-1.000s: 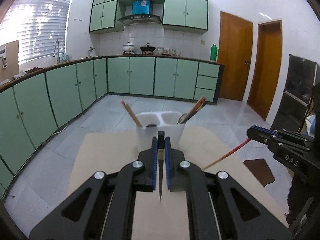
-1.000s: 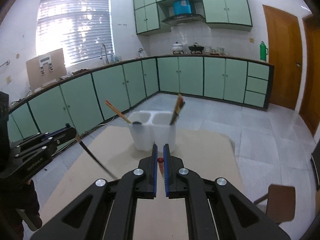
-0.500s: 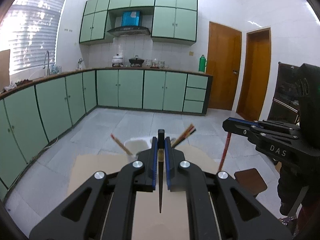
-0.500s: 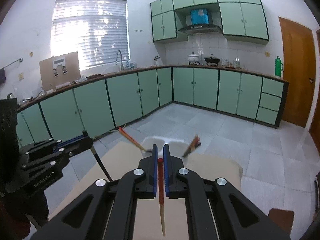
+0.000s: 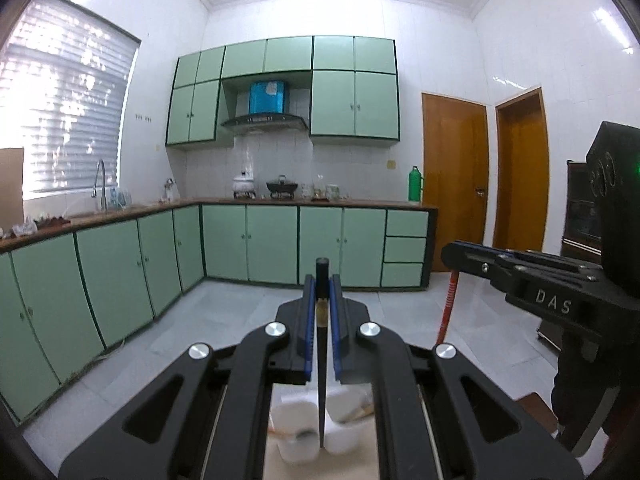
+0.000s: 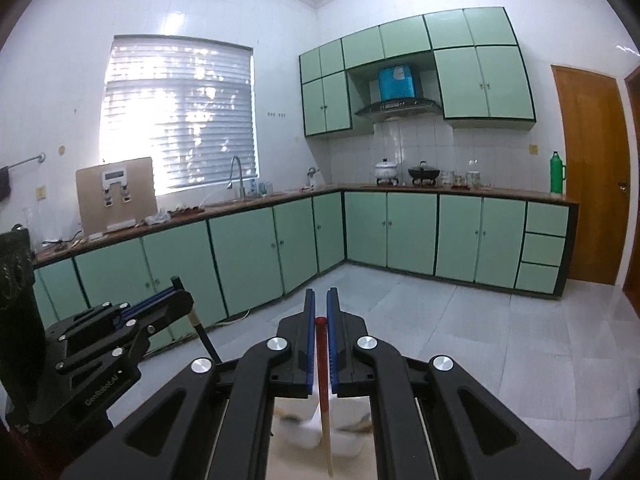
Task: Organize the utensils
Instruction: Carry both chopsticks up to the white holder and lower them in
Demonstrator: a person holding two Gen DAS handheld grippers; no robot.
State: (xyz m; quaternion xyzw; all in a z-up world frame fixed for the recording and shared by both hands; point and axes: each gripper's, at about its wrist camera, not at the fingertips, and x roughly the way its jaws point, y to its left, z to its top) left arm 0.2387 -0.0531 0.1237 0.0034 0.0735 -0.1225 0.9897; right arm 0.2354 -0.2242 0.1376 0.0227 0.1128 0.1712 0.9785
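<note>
My left gripper [image 5: 320, 292] is shut on a black chopstick [image 5: 321, 380] that hangs point down over the white two-compartment utensil holder [image 5: 298, 430]. My right gripper [image 6: 319, 312] is shut on a red-topped pale chopstick [image 6: 325, 400] that hangs over the same holder [image 6: 344, 440]. The holder sits low in both views, mostly hidden behind the gripper bodies. The right gripper also shows in the left wrist view [image 5: 452, 256] with the red chopstick [image 5: 447, 308] below it. The left gripper also shows in the right wrist view [image 6: 176, 296].
The holder stands on a tan table top [image 5: 296, 468]. Other chopstick ends lie in the holder [image 6: 360, 426]. Green kitchen cabinets [image 5: 272, 244], a tiled floor [image 6: 460, 328] and wooden doors [image 5: 454, 184] lie beyond.
Both grippers have risen and tilted up with their chopsticks. The holder has dropped from mid-frame to the bottom of both views, and the chopsticks now hang nearly vertical above it.
</note>
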